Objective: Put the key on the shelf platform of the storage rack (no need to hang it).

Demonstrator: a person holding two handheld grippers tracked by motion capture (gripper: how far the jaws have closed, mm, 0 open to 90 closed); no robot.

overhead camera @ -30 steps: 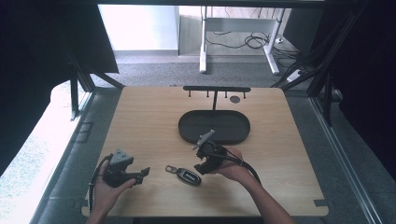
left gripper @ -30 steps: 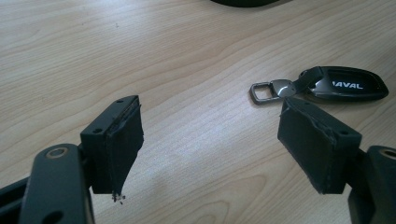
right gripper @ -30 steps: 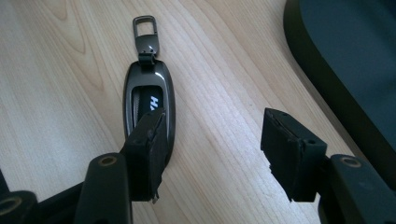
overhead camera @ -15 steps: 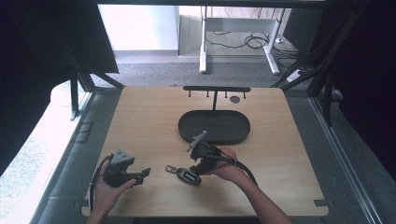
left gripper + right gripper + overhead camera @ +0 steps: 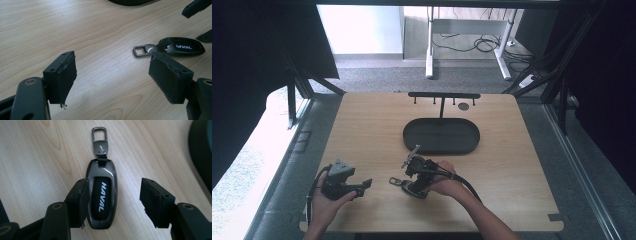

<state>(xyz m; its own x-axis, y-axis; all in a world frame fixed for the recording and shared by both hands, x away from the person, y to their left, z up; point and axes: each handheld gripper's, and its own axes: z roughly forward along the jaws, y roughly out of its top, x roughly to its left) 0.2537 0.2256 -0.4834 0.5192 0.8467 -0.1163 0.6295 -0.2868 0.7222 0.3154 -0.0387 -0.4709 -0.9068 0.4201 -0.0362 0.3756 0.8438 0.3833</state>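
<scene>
Right tool sits spread open around a glossy dark key fob with white HAVAL lettering, metal loop, flat on the worktop.

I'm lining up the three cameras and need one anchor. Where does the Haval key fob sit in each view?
High view: key fob near the table's front edge, under the right gripper.
Left gripper view: key fob upper right, beyond the right-hand jaw.
Right gripper view: key fob centre, between the open jaws.
Shared landmark: the black oval tray.
</scene>
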